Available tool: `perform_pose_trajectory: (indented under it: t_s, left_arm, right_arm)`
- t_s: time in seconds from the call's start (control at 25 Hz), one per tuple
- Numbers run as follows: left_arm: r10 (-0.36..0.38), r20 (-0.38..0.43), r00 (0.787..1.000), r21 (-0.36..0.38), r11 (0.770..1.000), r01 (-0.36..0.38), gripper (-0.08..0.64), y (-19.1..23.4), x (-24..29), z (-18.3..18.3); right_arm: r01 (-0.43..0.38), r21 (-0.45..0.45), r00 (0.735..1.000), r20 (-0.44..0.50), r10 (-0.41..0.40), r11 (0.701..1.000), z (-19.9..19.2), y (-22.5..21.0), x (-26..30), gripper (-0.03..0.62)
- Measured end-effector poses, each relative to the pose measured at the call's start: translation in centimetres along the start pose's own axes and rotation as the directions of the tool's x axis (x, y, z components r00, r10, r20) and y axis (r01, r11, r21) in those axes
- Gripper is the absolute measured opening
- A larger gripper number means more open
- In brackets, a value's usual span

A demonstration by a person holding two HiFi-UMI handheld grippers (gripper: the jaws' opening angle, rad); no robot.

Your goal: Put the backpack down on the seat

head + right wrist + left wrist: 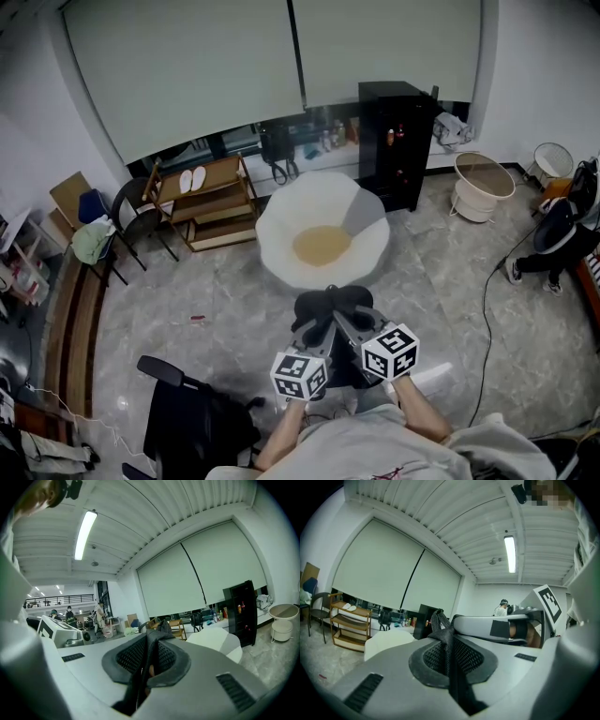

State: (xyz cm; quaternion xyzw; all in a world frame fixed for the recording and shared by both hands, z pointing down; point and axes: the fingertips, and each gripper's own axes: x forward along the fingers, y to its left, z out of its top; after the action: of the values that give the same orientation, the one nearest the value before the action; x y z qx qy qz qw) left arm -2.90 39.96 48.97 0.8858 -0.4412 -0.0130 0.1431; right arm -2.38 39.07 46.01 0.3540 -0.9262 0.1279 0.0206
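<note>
As the head view looks down, backpack: black fabric backpack (330, 307) hangs strap-end up between left gripper (317, 326) and right gripper (345, 323), just short of the seat; its length drops away, mostly hidden.
Seat: white petal-shaped bowl chair (281, 225), holding a round tan cushion (322, 246).
Left gripper view: left gripper (449, 660) clamped on black webbing strap (440, 623).
Right gripper view: right gripper (149, 660) nipped tight on second black strap (157, 637).

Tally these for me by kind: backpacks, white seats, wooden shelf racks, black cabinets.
Backpack: 1
White seat: 1
Wooden shelf rack: 1
Black cabinet: 1
Total: 4
</note>
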Motion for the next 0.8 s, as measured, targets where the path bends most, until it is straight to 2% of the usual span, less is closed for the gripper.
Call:
perform_pose_trajectory:
  t_s: [0.52,0.8]
  left_arm:
    - [0.017,-0.012,1.000,0.000,1.000,-0.017,0.046,3.0,3.0,0.0]
    - [0.020,-0.027,0.999,-0.007,1.000,-0.020,0.046,5.7,6.5,0.1]
  right_arm:
    - [-0.016,0.015,1.000,0.000,0.016,1.000,-0.1,-2.9,3.2,0.044]
    - [-0.016,0.024,1.000,-0.007,0.016,1.000,0.1,-6.2,6.1,0.044]
